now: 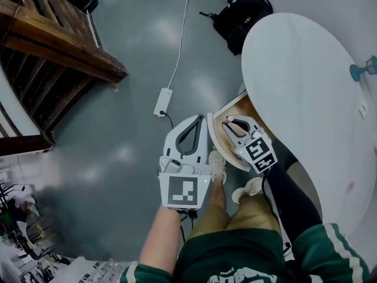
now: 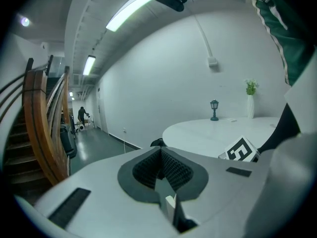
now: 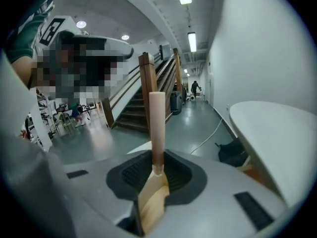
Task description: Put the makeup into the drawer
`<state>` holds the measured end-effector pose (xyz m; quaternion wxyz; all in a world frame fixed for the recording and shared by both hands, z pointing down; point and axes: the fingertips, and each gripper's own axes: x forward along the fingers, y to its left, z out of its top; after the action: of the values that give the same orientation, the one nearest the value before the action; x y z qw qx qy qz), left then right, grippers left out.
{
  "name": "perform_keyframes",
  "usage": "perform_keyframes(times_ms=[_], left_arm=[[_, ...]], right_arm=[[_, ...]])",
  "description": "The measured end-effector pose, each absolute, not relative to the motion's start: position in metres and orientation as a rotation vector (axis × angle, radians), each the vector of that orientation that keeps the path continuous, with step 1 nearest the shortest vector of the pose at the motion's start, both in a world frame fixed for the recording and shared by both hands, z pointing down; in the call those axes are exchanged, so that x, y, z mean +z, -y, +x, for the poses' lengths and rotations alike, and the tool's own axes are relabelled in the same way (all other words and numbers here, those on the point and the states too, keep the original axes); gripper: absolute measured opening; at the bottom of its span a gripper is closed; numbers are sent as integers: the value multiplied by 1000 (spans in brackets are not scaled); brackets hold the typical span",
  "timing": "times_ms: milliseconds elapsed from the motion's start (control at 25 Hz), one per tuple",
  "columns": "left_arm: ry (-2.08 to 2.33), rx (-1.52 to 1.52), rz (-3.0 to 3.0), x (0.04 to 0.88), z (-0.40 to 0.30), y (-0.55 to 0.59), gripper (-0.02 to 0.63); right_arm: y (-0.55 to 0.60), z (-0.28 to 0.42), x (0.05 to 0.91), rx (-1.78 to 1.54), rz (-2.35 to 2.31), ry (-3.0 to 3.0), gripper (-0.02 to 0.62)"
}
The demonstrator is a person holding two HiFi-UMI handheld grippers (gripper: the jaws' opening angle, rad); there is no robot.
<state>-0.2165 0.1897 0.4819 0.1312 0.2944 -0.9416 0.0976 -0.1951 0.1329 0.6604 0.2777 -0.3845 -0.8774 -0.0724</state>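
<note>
A slim pale pink makeup stick with a tan lower end stands up out of my right gripper, whose jaws are shut on it. In the head view that right gripper hangs beside the edge of the white oval table, just over a curved wooden piece beneath the table. I cannot make out the stick there. My left gripper hangs to its left over the grey floor. Its dark pads meet in the left gripper view, with nothing held.
A white power strip with its cable lies on the floor ahead. A black backpack sits by the table's far end, and a wooden staircase rises at the left. A small teal lamp stands on the table. The person's shoes are below the grippers.
</note>
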Motion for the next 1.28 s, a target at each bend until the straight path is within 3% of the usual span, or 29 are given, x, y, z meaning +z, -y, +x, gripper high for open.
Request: perform_keyframes(times_ms=[520, 1280], left_arm=[[2679, 271, 806, 513, -215, -205, -1], [2639, 229, 794, 536, -214, -219, 0]], right_arm=[[-119, -161, 778, -410, -1058, 1848, 77], [-118, -158, 847, -283, -850, 1620, 81]])
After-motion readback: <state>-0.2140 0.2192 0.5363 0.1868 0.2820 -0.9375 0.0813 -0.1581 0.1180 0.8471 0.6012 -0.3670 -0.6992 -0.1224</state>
